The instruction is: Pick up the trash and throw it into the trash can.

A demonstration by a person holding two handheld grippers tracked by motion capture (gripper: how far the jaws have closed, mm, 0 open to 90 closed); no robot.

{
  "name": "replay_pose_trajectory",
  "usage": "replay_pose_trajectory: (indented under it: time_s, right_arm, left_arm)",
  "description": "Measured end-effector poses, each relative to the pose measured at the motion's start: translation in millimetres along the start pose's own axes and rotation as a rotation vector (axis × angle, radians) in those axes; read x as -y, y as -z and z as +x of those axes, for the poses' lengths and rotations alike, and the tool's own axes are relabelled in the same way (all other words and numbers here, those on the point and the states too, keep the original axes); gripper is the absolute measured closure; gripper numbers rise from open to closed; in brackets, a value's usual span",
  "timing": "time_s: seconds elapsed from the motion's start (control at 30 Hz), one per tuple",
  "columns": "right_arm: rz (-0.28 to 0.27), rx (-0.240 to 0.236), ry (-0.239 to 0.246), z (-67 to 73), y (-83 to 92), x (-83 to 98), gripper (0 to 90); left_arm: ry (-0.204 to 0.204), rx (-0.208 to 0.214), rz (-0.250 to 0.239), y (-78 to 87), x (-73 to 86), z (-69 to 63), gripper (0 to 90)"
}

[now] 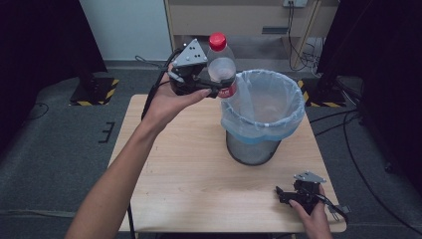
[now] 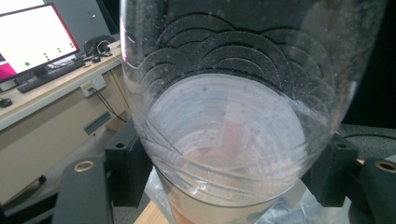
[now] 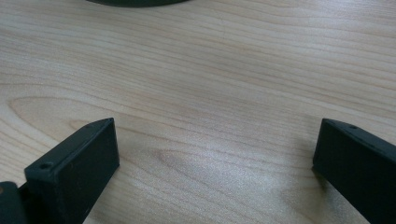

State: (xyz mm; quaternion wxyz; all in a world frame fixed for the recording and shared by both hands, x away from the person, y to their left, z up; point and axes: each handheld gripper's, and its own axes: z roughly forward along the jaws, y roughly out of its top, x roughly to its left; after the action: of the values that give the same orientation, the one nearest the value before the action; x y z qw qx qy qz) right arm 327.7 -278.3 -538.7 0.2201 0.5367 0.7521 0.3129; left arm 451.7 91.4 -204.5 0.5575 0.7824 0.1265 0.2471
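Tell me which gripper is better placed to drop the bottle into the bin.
Left. The left gripper already clamps the clear red-capped bottle right beside the lined bin's rim. The right gripper sits open and empty, low over the table's near corner, apart from both.

A bin (image 1: 262,117) stands on the table (image 1: 199,169), toward its far right part. A bottle (image 1: 221,64) is held upright in the left gripper (image 1: 199,82) above the far edge, just left of the bin's rim; the right gripper (image 1: 298,191) rests near the near right corner
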Motion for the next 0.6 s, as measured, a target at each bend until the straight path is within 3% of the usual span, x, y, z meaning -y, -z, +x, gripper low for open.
replay_pose_trajectory:
  time_s: [0.27, 0.6]
  right_arm:
    - [0.001, 0.000, 0.002, -0.1, 0.0, 0.0, 0.3]
    - [-0.003, 0.001, 0.005, -0.4, -0.2, 0.0, 0.3]
  left_arm:
    - [-0.012, 0.021, -0.030, -15.1, -2.9, -5.2, 27.4]
    - [-0.008, 0.043, -0.012, -39.8, 2.1, -6.6, 27.3]
